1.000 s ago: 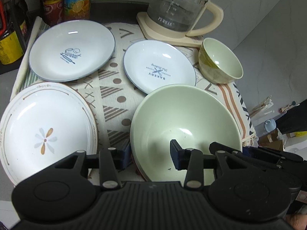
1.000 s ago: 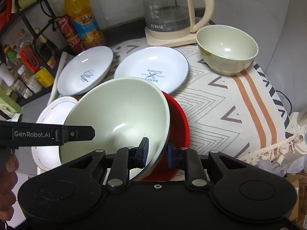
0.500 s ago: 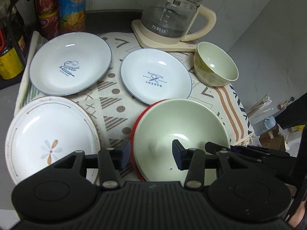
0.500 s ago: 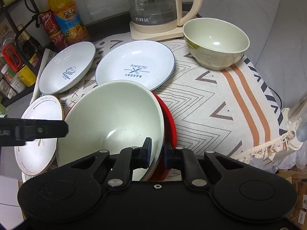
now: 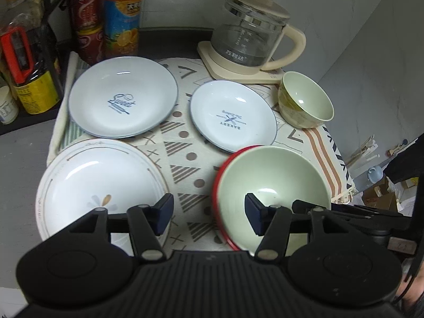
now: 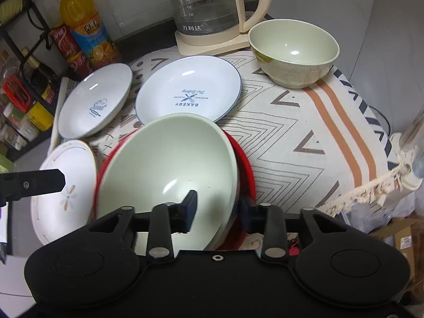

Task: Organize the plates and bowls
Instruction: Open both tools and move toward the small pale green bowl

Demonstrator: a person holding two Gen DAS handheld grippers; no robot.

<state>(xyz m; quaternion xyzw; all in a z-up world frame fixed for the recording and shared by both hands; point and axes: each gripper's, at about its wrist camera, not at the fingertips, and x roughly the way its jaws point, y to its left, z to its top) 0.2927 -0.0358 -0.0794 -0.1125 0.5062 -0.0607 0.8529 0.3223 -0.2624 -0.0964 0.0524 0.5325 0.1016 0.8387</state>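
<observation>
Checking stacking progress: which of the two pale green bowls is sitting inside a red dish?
The large pale green bowl near the right tool, nested in the red dish. The small green bowl stands alone on the cloth by the kettle.

Plates (image 5: 122, 96) and bowls (image 5: 273, 188) crowd the counter (image 6: 304, 132); its right half lies bare, the kettle (image 6: 209, 8) blocking the back edge.

left gripper (image 5: 209, 212) opening, nothing between the jaws but patterned cloth (image 5: 185, 175). just right of the jaws, pale green bowl (image 5: 273, 185) nested in red bowl (image 5: 216, 185). left of them, flower plate (image 5: 92, 182). beyond, sweet plate (image 5: 122, 95), bakery plate (image 5: 233, 116), small green bowl (image 5: 306, 100), glass kettle (image 5: 249, 34).
</observation>
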